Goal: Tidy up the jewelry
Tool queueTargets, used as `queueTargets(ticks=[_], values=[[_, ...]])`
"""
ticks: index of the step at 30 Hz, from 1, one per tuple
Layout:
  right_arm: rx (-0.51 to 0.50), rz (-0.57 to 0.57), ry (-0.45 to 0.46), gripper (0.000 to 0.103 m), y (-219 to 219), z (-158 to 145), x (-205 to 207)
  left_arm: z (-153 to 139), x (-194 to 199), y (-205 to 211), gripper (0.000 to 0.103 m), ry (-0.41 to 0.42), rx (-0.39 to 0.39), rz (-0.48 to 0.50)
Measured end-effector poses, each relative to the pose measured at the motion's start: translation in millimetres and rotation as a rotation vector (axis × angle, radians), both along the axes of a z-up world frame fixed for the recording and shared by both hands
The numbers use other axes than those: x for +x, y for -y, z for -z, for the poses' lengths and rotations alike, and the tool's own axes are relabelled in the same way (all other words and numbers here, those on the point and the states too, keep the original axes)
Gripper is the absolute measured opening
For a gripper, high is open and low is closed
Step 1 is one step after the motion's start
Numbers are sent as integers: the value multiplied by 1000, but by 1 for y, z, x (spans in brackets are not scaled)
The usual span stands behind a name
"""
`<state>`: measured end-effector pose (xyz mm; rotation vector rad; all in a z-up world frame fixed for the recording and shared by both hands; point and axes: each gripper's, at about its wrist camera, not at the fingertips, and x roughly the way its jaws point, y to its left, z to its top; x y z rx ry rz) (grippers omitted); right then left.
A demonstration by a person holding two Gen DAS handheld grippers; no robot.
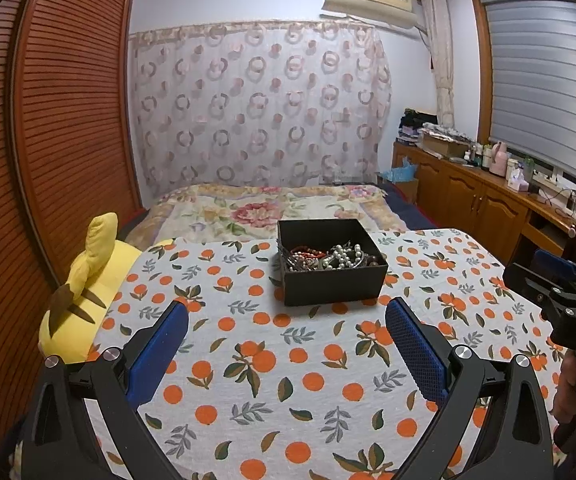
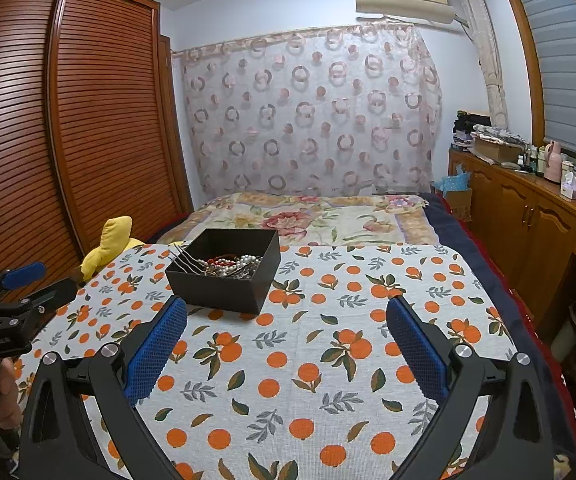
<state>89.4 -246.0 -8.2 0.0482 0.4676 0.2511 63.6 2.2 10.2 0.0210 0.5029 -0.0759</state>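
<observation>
A black open box (image 1: 334,280) stands on the orange-print cloth (image 1: 271,364), toward its far side. It holds a tangle of jewelry (image 1: 330,258): white pearl strings, red beads and dark bracelets. In the right wrist view the box (image 2: 223,284) sits left of centre, with jewelry (image 2: 231,266) and thin metal pins at its left rim. My left gripper (image 1: 287,316) is open and empty, just short of the box. My right gripper (image 2: 287,316) is open and empty, to the right of the box and nearer. Each gripper's body shows at the edge of the other's view.
A yellow plush toy (image 1: 87,280) lies at the cloth's left edge. A bed with a floral cover (image 1: 271,208) lies behind. A louvred wooden wardrobe (image 1: 59,120) is on the left. Wooden cabinets (image 1: 488,196) with clutter run along the right.
</observation>
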Motion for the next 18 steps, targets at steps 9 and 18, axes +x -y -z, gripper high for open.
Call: queueTargets(ticks=[9,18], values=[[0,0,0,101,0,0,0,-3,-4,1,95,11,4,0],[0,-1,0,101,0,0,0,-3,-4,1,95,11,3,0]])
